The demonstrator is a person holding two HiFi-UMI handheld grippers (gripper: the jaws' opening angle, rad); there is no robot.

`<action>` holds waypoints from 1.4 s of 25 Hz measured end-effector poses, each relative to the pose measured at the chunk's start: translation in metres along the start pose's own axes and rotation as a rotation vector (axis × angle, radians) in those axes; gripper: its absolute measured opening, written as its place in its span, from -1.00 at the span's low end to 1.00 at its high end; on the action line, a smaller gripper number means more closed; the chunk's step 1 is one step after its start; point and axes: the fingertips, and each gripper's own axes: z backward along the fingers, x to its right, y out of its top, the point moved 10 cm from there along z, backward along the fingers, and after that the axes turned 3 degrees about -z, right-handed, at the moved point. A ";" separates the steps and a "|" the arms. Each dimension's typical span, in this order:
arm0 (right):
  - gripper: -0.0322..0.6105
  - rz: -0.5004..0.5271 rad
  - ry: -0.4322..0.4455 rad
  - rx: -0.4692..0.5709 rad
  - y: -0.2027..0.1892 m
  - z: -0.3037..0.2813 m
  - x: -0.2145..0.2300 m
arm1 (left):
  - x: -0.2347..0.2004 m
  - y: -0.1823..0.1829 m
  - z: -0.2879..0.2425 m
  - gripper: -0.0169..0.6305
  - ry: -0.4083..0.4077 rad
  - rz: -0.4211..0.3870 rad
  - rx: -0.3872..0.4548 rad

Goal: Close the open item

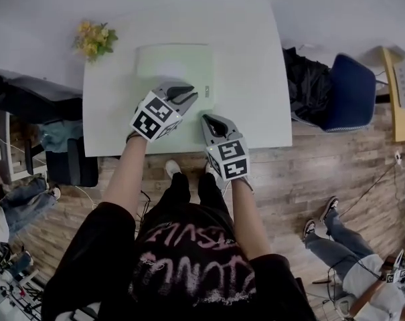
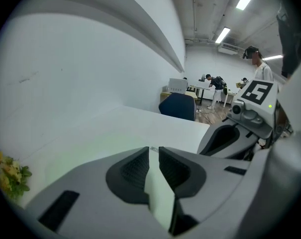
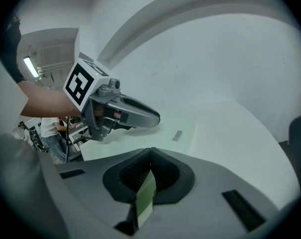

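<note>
Looking down in the head view, a thin, pale green rectangular folder (image 1: 175,59) lies flat in the middle of the matte white tabletop (image 1: 256,79), with a small grey tab (image 1: 206,91) by its right edge. The left claw (image 1: 182,91), smooth grey moulded plastic carrying a black-and-white marker cube, is over the folder's middle. The right claw (image 1: 212,120) is at the folder's near right part. A bunch of yellow flowers (image 1: 94,40) lies at the tabletop's far left corner. A blue padded chair (image 1: 349,92) draped with black cloth (image 1: 308,85) stands to the right on the wood-plank floor (image 1: 289,179).

In the left gripper view, the left claw (image 2: 154,153) has dark ribbed pads set in rounded grey shells, and its jaws stand slightly apart. A strip of the pale folder (image 2: 100,151) shows in the slit between them; nothing can be seen pinched there. The right claw (image 2: 225,138) sits just to the right, low over the tabletop (image 2: 155,123). The flowers (image 2: 11,176) are at the left edge and the chair (image 2: 179,106) is beyond the far end.

In the right gripper view, the right claw (image 3: 150,152) has its jaw tips together, with a green sliver showing in the gap behind them. Beyond, the folder's smooth face (image 3: 160,133) lies flat with its tab (image 3: 177,135). The left claw (image 3: 152,117) is just above the folder, to the left.
</note>
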 end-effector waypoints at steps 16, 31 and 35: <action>-0.86 0.053 -0.038 0.060 0.035 -0.003 -0.020 | -0.002 -0.025 0.095 -0.94 0.265 0.119 0.130; -0.87 0.114 -0.100 0.146 0.080 0.007 -0.037 | -0.007 -0.043 0.189 -0.94 0.493 0.219 0.239; -0.87 0.139 -0.122 0.175 0.095 0.013 -0.040 | -0.009 -0.041 0.215 -0.94 0.548 0.237 0.290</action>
